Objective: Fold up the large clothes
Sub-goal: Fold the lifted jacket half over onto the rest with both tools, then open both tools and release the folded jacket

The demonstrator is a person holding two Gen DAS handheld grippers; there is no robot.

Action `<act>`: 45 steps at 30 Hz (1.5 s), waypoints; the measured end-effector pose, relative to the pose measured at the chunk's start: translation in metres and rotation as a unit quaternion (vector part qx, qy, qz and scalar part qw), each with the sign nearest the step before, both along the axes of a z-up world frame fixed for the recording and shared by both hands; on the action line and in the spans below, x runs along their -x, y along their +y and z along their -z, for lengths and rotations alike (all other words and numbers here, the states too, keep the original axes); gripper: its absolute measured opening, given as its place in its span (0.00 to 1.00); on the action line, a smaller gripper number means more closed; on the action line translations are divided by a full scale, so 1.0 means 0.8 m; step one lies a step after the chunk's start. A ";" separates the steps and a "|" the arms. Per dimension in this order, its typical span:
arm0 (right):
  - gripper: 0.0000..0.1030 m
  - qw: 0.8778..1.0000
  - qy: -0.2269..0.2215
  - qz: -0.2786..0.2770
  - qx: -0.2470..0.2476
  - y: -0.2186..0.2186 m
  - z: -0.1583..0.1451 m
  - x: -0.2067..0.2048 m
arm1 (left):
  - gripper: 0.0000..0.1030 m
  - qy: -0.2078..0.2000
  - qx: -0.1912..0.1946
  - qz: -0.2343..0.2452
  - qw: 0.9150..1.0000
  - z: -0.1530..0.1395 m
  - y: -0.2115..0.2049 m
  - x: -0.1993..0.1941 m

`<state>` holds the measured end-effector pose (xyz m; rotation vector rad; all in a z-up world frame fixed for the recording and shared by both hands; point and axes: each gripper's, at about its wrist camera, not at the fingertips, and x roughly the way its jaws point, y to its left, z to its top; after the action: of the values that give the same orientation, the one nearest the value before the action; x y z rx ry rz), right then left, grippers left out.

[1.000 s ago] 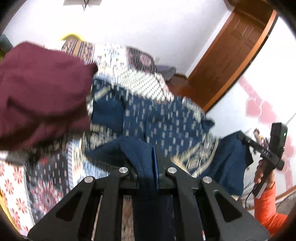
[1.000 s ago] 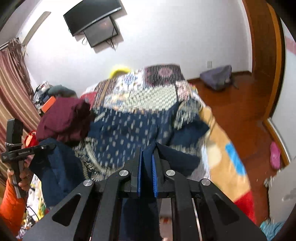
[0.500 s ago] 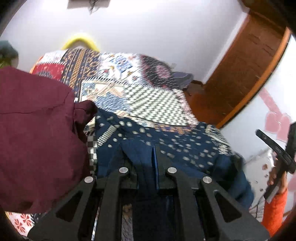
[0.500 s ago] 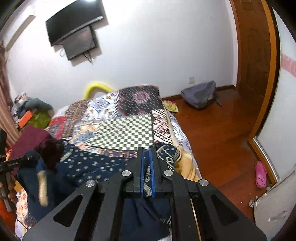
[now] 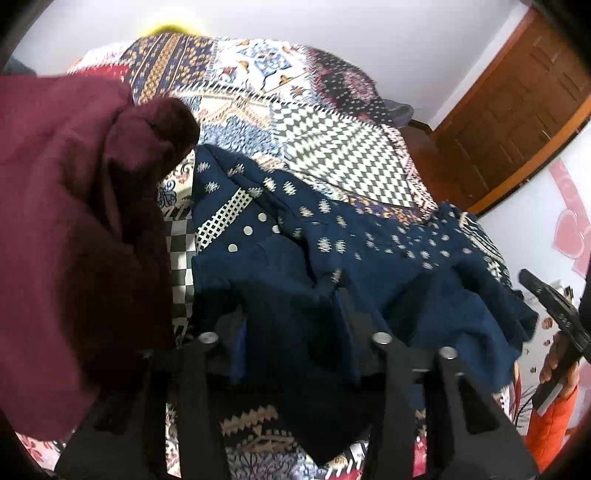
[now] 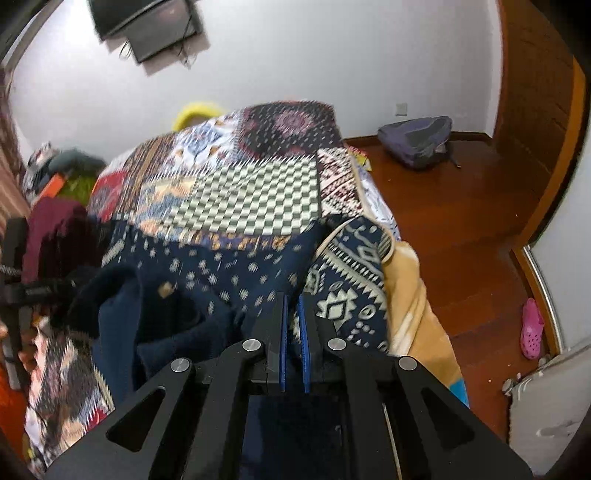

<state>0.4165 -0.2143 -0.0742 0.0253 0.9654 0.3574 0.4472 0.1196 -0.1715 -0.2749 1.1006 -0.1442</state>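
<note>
A bed [image 6: 258, 192] under a patchwork quilt fills the middle of the room — white walls [image 6: 332, 55] rise behind its far end. A dark screen [image 6: 147, 26] hangs on the wall above the bed. Right of the bed lies reddish wooden floor [image 6: 461, 229], bearing a grey backpack [image 6: 417, 140] against the wall and a pink clog [image 6: 532, 328] nearer. A brown wooden door [image 5: 509, 125] stands right of the bed.

The black two-finger left gripper [image 5: 295, 328] has its jaws spread, with a fold of the navy-blue patterned cloth garment [image 5: 369, 258] bunched between them (whether they pinch it is hidden). The garment drapes over the patchwork-quilted bed [image 5: 332, 147]. A crumpled maroon fabric garment [image 5: 74, 221] fills the left side, touching the navy cloth.
</note>
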 end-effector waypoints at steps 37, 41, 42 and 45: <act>0.50 0.993 0.033 -0.005 0.112 0.046 0.036 -0.065 | 0.76 -0.022 -0.109 0.044 0.993 0.016 -0.008 0.077; 0.50 0.997 0.048 -0.021 0.057 0.031 0.034 -0.060 | 0.75 -0.040 -0.131 0.051 0.989 0.017 -0.010 0.063; 0.50 0.997 0.046 -0.031 0.058 0.031 0.032 -0.055 | 0.75 -0.041 -0.136 0.053 0.988 0.018 -0.011 0.060; 0.50 0.994 0.039 -0.071 0.077 0.040 0.027 -0.033 | 0.75 -0.048 -0.164 0.063 0.983 0.021 -0.020 0.053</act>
<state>0.4425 -0.1824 -0.0956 -0.1720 1.0721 0.4135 0.4049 0.1032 -0.1885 0.0963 1.0272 -0.0848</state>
